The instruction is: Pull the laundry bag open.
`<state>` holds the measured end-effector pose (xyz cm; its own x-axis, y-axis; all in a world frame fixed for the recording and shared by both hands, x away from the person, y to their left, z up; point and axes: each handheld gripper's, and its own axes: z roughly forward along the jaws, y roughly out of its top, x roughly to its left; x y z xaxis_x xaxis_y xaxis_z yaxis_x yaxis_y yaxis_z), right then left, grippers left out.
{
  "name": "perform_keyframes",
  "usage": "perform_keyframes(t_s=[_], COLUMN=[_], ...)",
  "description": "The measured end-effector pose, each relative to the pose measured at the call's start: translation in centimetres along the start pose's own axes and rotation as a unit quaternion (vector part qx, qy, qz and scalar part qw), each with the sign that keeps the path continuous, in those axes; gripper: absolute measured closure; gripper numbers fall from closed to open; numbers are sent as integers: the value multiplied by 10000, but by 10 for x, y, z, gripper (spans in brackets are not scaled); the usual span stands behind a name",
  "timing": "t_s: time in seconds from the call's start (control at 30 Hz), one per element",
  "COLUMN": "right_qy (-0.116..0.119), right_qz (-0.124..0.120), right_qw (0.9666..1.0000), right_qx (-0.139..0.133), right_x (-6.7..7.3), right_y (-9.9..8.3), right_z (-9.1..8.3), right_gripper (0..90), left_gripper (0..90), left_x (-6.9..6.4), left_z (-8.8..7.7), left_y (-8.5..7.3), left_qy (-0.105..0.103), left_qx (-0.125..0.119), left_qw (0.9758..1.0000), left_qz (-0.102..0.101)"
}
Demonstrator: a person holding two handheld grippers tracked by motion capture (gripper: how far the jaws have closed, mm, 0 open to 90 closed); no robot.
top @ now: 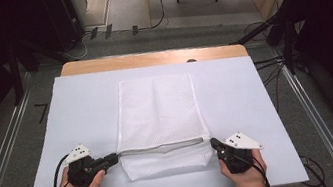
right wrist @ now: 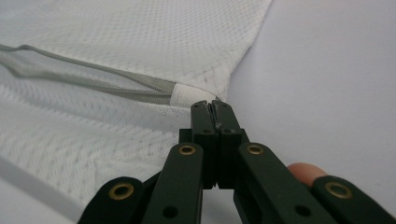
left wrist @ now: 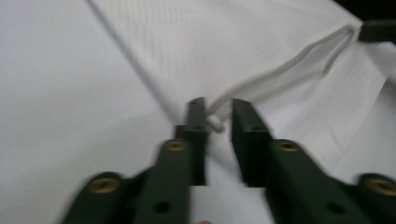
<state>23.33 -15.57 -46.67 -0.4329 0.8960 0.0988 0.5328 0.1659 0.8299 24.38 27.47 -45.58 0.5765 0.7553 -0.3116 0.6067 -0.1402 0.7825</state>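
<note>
Mesh bag (top: 160, 125) lying flat mid-table on white sheet (top: 81, 112), high view: left gripper (top: 112, 158) at its 9 o'clock zipper end, right gripper (top: 214, 144) at 3 o'clock. Left gripper view: jaws parted around zipper pull (left wrist: 215, 123). Right gripper view: jaws pinching bag edge.

White mesh bag (top: 159, 120) with grey zipper (top: 163, 147), pale lavender sheet (top: 81, 112), black claws.

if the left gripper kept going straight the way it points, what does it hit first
Most likely the small white zipper pull sitting just between the left gripper's open jaws, at the near end of the mesh bag's zipper. Depth is blurred, so contact may already be close.
</note>
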Motion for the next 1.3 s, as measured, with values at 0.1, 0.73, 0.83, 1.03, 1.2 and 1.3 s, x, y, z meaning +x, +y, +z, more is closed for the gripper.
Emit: perform_keyframes(t_s=[0.1,0.73,0.83,1.03,1.2,1.3], right_qy=[76,-142,-229,-420,-622,-683], right_qz=[-22,418,471,635,865,881], right_qw=[10000,9978,9970,9947,9917,9912], right_qx=[32,-490,-568,-698,-715,-713], right_x=[1,-29,-42,-69,-90,-95], right_y=[-4,5,5,3,-2,-4], right_z=[1,-22,-29,-42,-50,-51], right_gripper=[900,237,204,160,164,165], left_gripper=[325,18,0,0,0,0], left_x=[-6,17,19,24,33,34], left_z=[-7,-35,-38,-46,-50,-49], left_y=[5,8,8,6,3,3], left_qy=[352,626,633,708,767,801], left_qx=[-456,-957,-1004,-1119,-1132,-1109], left_qw=[9982,9933,9926,9906,9904,9903], left_qz=[183,190,239,341,215,218])
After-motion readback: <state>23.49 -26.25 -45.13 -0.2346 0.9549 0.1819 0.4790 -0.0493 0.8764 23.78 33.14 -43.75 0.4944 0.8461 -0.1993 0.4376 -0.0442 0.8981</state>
